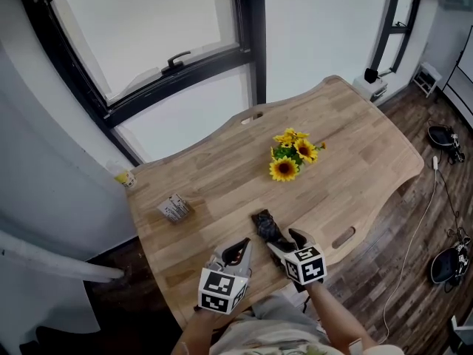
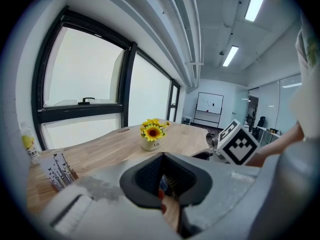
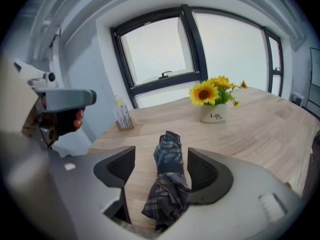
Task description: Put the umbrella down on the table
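A light wooden table (image 1: 214,191) with wavy edges and slots cut near two of them stands with its far edge against a wall of large windows (image 1: 148,28) in black frames; one sash carries a black handle (image 1: 176,59). The panes glow flat white with daylight. Beside the table's left corner the wall (image 1: 44,161) is pale grey. The floor (image 1: 384,265) is dark wood planking, and a white cable (image 1: 423,228) trails across it. Overhead, white pipes (image 2: 185,29) run along the ceiling beside lit strip lights (image 2: 230,55). A whiteboard (image 2: 210,104) stands at the far end of the room.
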Motion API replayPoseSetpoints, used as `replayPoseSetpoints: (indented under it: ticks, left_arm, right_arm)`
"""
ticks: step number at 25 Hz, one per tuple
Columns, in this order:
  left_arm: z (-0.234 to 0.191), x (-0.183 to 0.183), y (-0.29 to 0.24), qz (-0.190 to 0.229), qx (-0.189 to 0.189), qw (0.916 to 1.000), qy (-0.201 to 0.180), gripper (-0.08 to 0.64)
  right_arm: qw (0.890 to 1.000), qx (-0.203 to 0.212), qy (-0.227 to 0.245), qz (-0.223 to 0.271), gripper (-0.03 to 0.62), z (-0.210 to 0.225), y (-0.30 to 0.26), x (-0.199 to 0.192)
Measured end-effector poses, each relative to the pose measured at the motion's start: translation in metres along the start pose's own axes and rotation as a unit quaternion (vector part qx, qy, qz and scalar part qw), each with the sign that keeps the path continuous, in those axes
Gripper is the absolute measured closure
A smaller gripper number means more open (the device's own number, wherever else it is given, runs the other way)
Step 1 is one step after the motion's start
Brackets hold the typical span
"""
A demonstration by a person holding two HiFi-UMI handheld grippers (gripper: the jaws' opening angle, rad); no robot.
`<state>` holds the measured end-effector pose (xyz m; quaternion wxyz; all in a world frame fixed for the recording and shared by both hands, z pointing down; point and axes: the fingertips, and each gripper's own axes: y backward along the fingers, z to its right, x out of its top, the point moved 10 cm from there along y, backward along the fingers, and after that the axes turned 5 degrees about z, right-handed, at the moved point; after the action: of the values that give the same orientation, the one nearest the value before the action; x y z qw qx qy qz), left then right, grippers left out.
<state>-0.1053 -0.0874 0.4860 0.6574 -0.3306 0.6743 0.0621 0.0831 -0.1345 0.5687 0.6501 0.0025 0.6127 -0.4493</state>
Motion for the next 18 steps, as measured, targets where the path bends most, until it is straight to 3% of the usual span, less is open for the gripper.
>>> replayPoseSetpoints:
  ticks: [4,12,18]
  left_arm:
    - [0.002,0.007,0.008,0.013,0.005,0.9999,0.003,0.569]
    - [0.012,0.017,0.026,0.042,0.015,0.9990,0.006,0.569]
    - [0.026,0.023,0.036,0.056,0.014,0.9983,0.003,0.569]
  right_arm:
    - [0.998,0.001,0.011,0.060,0.337,-0.012,0.028,0.025]
    - [0.985,-0.017,0.030,0.168,0.589,-0.035,0.078,0.050]
    - [0.980,-0.001,0.049,0.192,0.594,-0.051,0.101,0.053]
